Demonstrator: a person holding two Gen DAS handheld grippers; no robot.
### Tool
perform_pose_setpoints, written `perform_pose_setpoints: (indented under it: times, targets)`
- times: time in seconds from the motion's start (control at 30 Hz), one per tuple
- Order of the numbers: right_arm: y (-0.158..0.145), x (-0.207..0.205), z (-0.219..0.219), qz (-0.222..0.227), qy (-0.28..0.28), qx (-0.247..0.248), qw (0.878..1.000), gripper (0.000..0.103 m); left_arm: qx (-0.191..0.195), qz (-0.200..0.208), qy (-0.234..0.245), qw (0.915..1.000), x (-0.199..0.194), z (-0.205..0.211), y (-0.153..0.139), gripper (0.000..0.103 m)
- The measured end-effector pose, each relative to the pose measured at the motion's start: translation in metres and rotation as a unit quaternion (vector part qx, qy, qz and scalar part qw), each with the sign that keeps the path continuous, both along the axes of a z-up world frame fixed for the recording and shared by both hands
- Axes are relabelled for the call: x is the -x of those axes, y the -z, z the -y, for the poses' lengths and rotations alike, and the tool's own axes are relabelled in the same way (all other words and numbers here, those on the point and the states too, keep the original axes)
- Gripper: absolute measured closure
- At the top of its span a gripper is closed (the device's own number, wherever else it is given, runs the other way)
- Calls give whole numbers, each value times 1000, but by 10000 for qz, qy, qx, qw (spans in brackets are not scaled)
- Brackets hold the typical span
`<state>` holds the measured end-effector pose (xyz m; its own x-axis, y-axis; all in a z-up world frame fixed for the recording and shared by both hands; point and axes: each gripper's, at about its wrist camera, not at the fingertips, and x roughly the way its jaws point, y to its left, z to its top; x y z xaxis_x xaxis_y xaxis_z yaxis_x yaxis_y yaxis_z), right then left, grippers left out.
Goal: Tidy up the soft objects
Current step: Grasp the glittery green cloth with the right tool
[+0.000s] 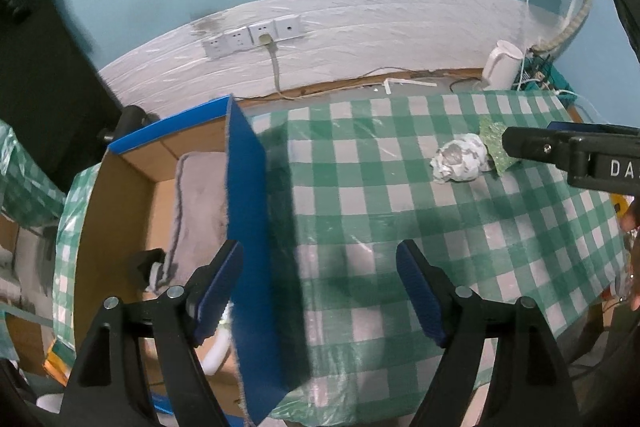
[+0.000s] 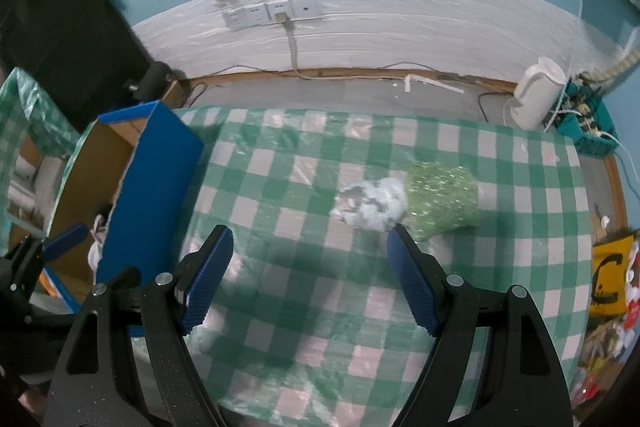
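A crumpled white and grey soft bundle [image 2: 370, 205] lies on the green checked tablecloth [image 2: 304, 291], touching a sparkly green cloth [image 2: 444, 201] on its right. Both show in the left wrist view, the bundle [image 1: 460, 157] and the green cloth [image 1: 494, 143]. A blue-walled box [image 1: 246, 227] at the table's left edge holds a grey folded cloth [image 1: 200, 211]. My left gripper [image 1: 320, 291] is open and empty, straddling the box's right wall. My right gripper [image 2: 310, 275] is open and empty, just short of the bundle; its body shows in the left wrist view [image 1: 572, 155].
A white kettle [image 2: 536, 99] and a teal basket of cables [image 2: 588, 123] stand at the back right. Wall sockets with a plugged cable [image 2: 276, 13] are behind the table. A yellow bag [image 2: 610, 279] sits past the right edge. A dark cabinet [image 1: 36, 87] stands left.
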<state>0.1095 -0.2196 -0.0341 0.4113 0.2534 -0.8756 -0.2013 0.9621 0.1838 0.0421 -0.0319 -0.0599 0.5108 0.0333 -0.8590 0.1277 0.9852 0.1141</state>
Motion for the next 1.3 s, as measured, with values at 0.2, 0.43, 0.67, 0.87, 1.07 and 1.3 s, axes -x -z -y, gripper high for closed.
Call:
perform_pose_setpoints:
  times: [0.2, 0.43, 0.67, 0.87, 1.07, 1.3]
  targets:
    - [7, -4, 30, -63, 278, -39, 9996, 23, -28, -116, 174, 9998, -7, 22, 7, 22]
    - [24, -18, 60, -226, 584, 176, 9979, 23, -78, -284, 275, 9992, -20, 45, 22, 21]
    - [48, -40, 82, -415, 863, 232, 9951, 23, -184, -469, 463, 9977, -42, 72, 43, 21]
    - [69, -65, 93, -502, 984, 313, 9934, 23, -353, -598, 637, 9955, -64, 90, 61, 21]
    - [90, -80, 97, -600, 1102, 278, 9917, 23, -273, -746, 637, 9948, -83, 96, 74, 21]
    - [109, -93, 86, -651, 1025, 411, 9918, 23, -243, -817, 722, 9937, -102, 107, 83, 21]
